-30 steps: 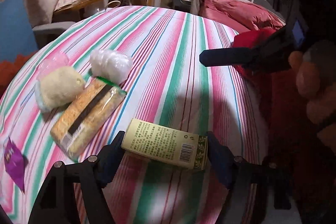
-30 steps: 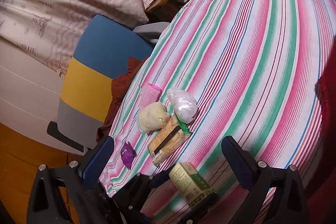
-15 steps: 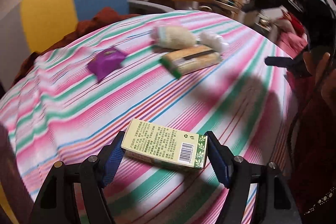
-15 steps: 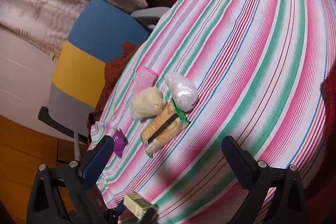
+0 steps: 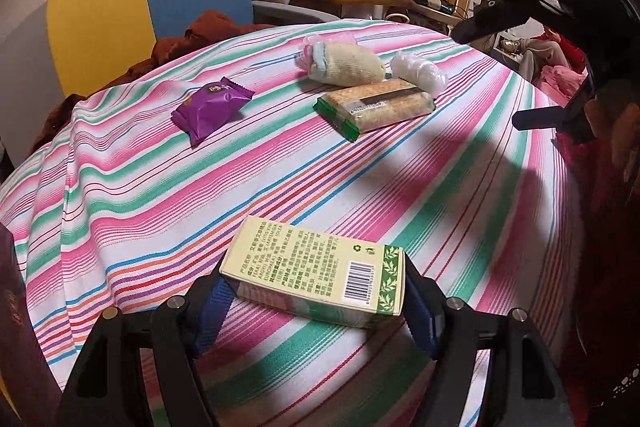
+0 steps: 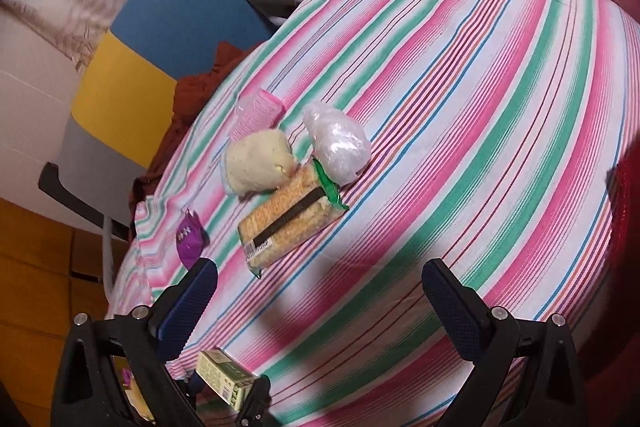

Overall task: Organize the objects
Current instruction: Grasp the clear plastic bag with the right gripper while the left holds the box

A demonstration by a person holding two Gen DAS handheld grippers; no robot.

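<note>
Box (image 5: 320, 269), a light, stiff carton, sits clamped at its short ends in the left gripper (image 5: 316, 291); right gripper (image 6: 320, 301) hangs spread wide, empty.

Striped tablecloth (image 5: 168, 187) – matt woven cloth; purple wrapper (image 5: 212, 105) – glossy foil; box (image 5: 320, 269), printed card.

I see a tablecloth (image 5: 360, 167) striped in pink, green, white, blue and red. My left gripper (image 5: 316, 301), black with blue pads, holds a pale yellow box (image 5: 316, 263) printed with dark text, a barcode and a green leaf border. Farther off lie a shiny purple packet (image 5: 212, 107), a golden cracker pack (image 5: 376, 105) with green ends and a dark stripe, a cream bundle (image 5: 348, 65) and a white bag (image 5: 418, 75). The chair (image 5: 140, 3) behind is yellow and blue.
</note>
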